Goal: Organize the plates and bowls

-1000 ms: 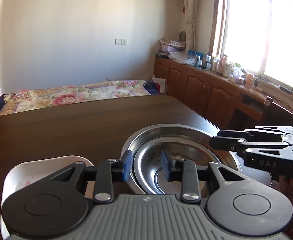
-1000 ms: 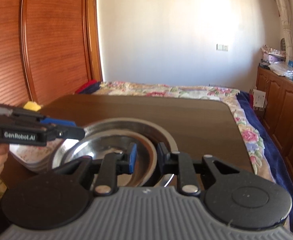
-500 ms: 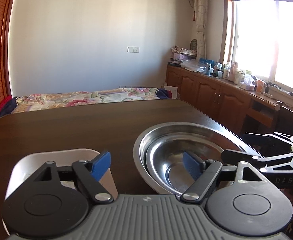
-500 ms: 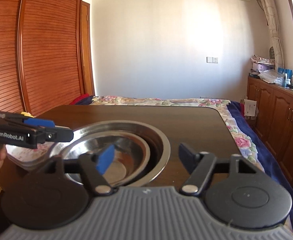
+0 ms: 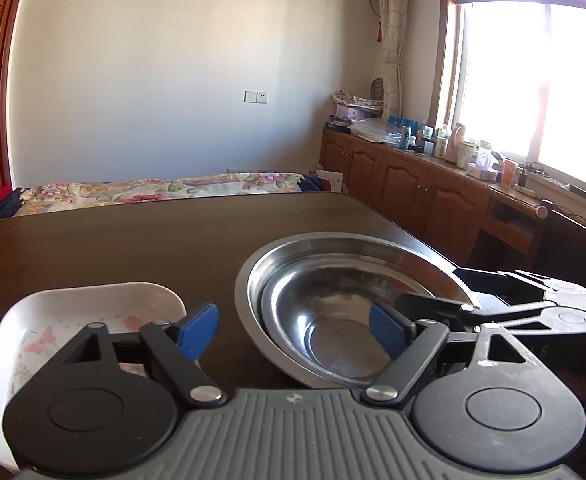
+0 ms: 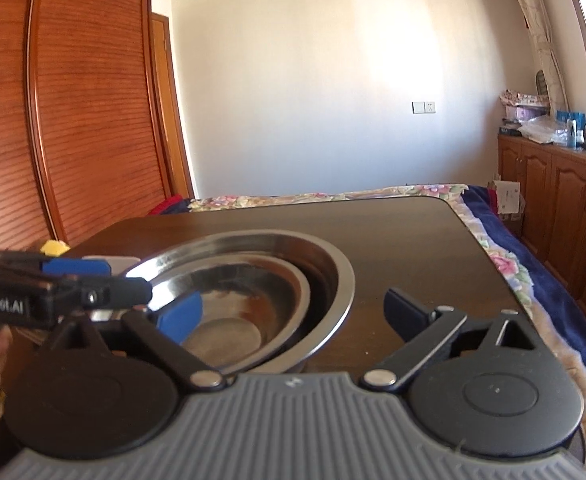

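Along the left part of the table's near edge, the white plate with its faint flower print is sitting flat, and the left gripper is hovering just above and behind it with its fingers spread wide and holding nothing. A second ago those fingers were drawn narrow over the near rim of the metal dishes; since then they have been swinging apart and lifting clear, so the grip has been let go. Just right of the plate, toward the near right corner of the table, the small steel bowl is resting nested inside the large steel bowl, slightly off-centre toward the left rim. Further right, the right gripper is making the same change: its fingers, narrow a second ago, are now standing wide and empty, with the large bowl's near rim between them but untouched. Judging from both releases together, the nesting step is looking finished, and the plate is likely remaining as the next thing to sort.
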`<state>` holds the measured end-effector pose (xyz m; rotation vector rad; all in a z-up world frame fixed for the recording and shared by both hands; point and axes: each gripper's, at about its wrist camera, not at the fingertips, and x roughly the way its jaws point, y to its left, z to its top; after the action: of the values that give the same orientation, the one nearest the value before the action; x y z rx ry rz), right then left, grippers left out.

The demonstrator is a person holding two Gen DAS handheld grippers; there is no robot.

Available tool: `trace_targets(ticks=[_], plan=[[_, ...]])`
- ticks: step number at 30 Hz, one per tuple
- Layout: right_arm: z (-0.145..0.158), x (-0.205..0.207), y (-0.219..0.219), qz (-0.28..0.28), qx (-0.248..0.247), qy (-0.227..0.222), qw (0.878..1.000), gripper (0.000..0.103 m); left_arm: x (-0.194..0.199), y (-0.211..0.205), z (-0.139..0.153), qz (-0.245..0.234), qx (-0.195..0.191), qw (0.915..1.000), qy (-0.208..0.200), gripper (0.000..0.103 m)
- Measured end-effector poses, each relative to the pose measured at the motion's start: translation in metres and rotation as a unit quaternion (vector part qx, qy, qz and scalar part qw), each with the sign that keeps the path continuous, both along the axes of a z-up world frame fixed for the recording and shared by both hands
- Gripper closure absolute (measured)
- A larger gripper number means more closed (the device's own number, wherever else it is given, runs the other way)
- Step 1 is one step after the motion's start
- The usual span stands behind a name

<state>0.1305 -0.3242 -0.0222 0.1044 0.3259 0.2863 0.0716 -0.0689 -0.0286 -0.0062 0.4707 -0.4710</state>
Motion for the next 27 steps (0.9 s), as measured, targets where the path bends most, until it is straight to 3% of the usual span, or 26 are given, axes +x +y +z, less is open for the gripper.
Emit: trace_targets(ticks=[5, 10, 14, 19, 21, 27], plan=[[-0.0021, 0.0015, 0.0009, 0.005, 0.010, 0.002, 1.000, 0.008, 0.0003, -0.0018, -0.0040, -0.001, -0.003, 0.9999, 0.012, 0.038], [-0.0066, 0.0046, 0.0036, 0.009, 0.012, 0.013, 1.000, 0.022, 0.0018, -0.0007, -0.0069, -0.002, -0.004, 0.9997, 0.023, 0.046], [-0.0080, 0.0056, 0.0049, 0.011, 0.016, 0.018, 1.000, 0.035, 0.0020, -0.0005, -0.0092, -0.002, -0.005, 0.9996, 0.028, 0.048], [-0.0076, 0.0050, 0.0061, 0.007, 0.010, 0.016, 1.000, 0.040, 0.0027, -0.0023, -0.0097, -0.004, -0.003, 0.9996, 0.028, 0.049], [-0.0072, 0.0054, 0.0066, 0.008, 0.009, 0.016, 1.000, 0.046, 0.0025, -0.0029, -0.0097, -0.003, -0.002, 0.9996, 0.028, 0.051], [-0.0063, 0.0053, 0.0074, -0.003, 0.002, 0.013, 1.000, 0.056, 0.0026, -0.0032, -0.0092, 0.006, -0.002, 0.9996, 0.028, 0.060]])
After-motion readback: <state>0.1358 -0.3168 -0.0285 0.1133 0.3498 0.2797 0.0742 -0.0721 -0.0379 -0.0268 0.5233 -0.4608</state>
